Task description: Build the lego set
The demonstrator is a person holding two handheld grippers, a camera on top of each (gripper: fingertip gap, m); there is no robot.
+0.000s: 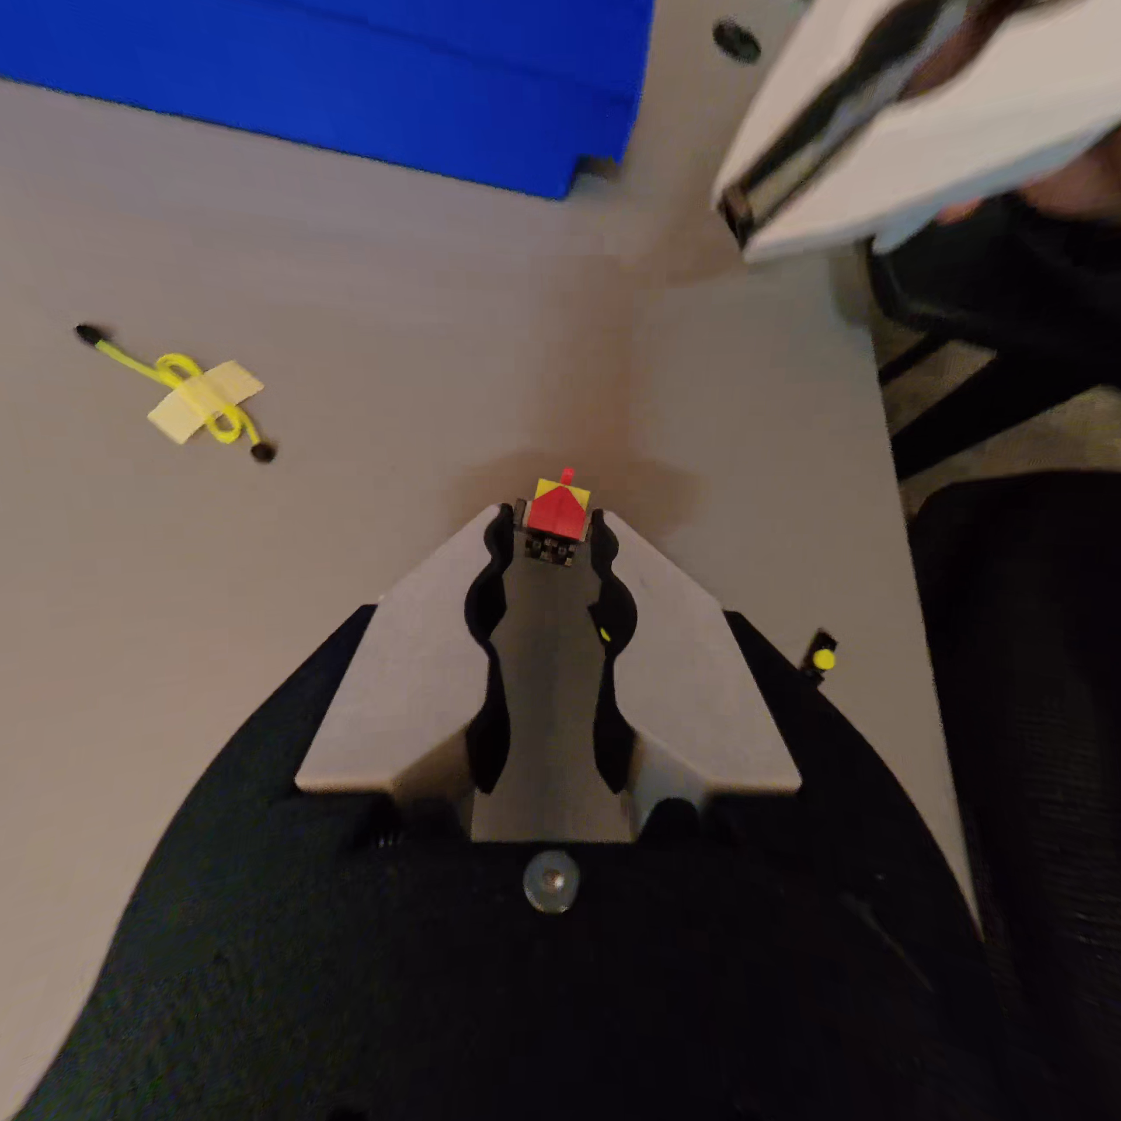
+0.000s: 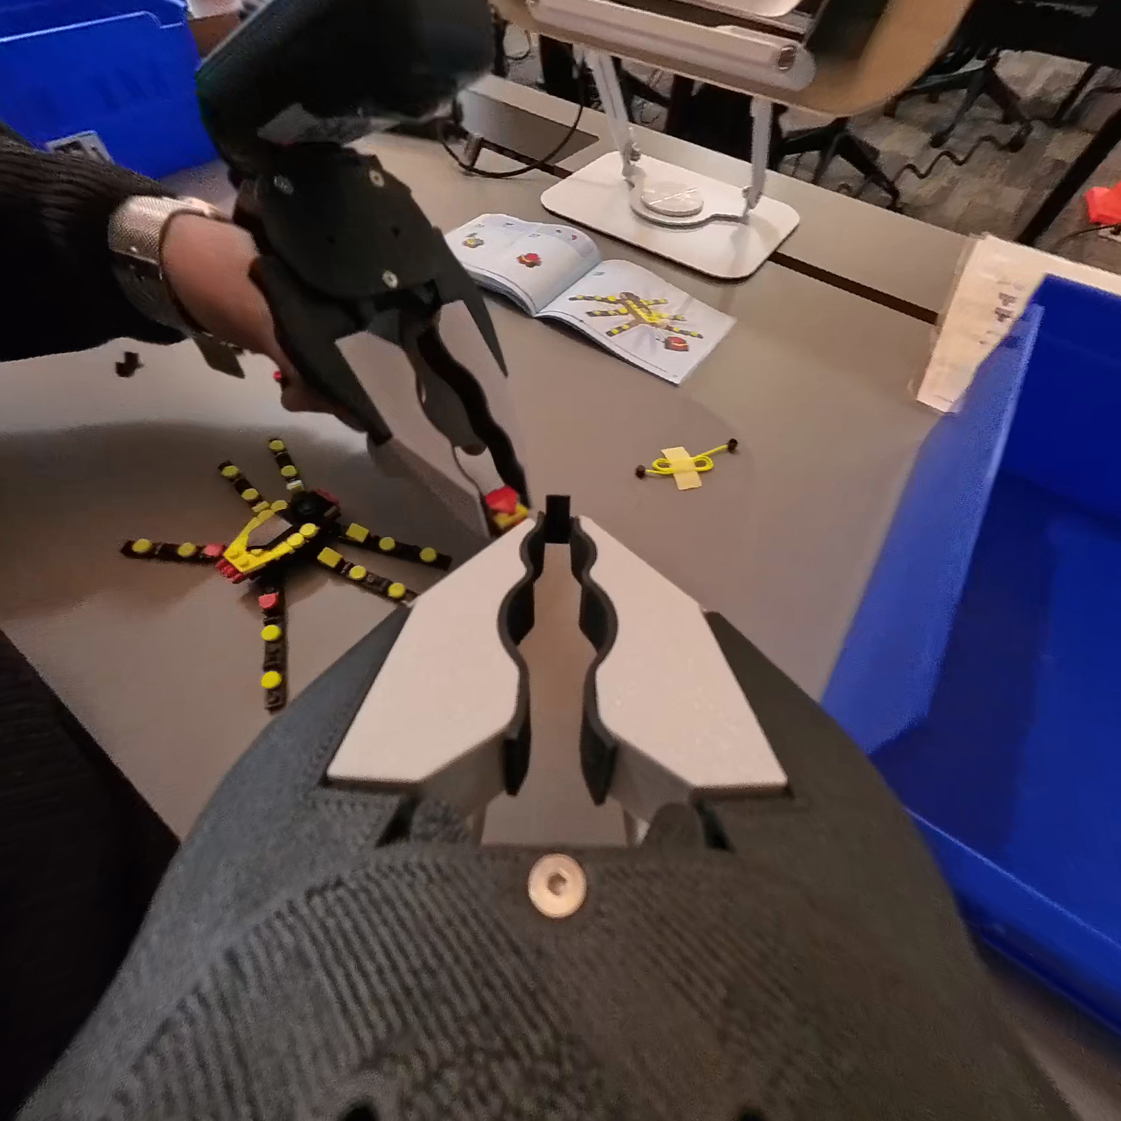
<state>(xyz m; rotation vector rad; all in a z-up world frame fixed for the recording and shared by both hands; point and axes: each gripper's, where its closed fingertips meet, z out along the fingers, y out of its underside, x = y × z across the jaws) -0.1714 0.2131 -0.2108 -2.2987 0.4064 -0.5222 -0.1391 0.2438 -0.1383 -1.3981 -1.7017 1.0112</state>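
My left gripper (image 1: 553, 521) is shut on a small red, yellow and black lego assembly (image 1: 557, 517) and holds it above the grey table. The same assembly shows in the right wrist view (image 2: 504, 506), held by the left gripper (image 2: 506, 515). My right gripper (image 2: 557, 526) is shut on a small black lego piece (image 2: 557, 517), held right next to the left gripper's tips. The right gripper also shows blurred at the top right of the left wrist view (image 1: 737, 215). A black and yellow spider-like lego build (image 2: 285, 546) with long legs lies on the table to the left.
An open instruction booklet (image 2: 594, 297) lies farther back. A yellow cord with tape (image 2: 685, 468) lies on the table, also in the left wrist view (image 1: 194, 394). Blue bins stand at the right (image 2: 1001, 606) and back left (image 2: 91, 79). A white stand base (image 2: 667, 212) is behind. The table edge and a black chair (image 1: 1019, 667) are right. One gripper's finger ends stand about 9 cm off the other's.
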